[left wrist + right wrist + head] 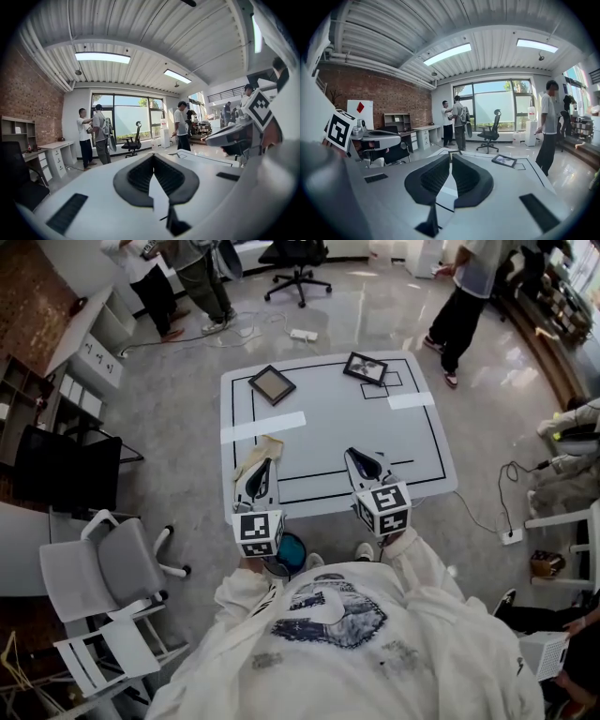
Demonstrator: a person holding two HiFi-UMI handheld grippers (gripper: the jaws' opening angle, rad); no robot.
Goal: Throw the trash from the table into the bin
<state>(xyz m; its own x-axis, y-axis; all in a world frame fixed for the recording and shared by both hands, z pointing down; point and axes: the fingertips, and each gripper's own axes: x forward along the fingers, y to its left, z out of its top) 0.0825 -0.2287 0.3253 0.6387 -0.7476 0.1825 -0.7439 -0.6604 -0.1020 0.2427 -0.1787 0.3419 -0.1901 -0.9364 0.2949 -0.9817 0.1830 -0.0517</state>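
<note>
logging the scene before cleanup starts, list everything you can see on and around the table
table: one, white with black lines, centre
crumpled paper: one, beige, table's near left, by the left gripper
brown frame: one, far left of table
dark frame: one, far right of table
tape strips: two, white, on table
bin: one, blue, floor at near edge
black chair: one, beyond table
grey chair: one, near left
bystanders: at least three, standing beyond table
left gripper: white, jaws together, empty
right gripper: white, jaws together, empty

Trash (pixel 270 444) lies near-left on table (pixel 347 423); 2 frames (pixel 272 384) far side.
</note>
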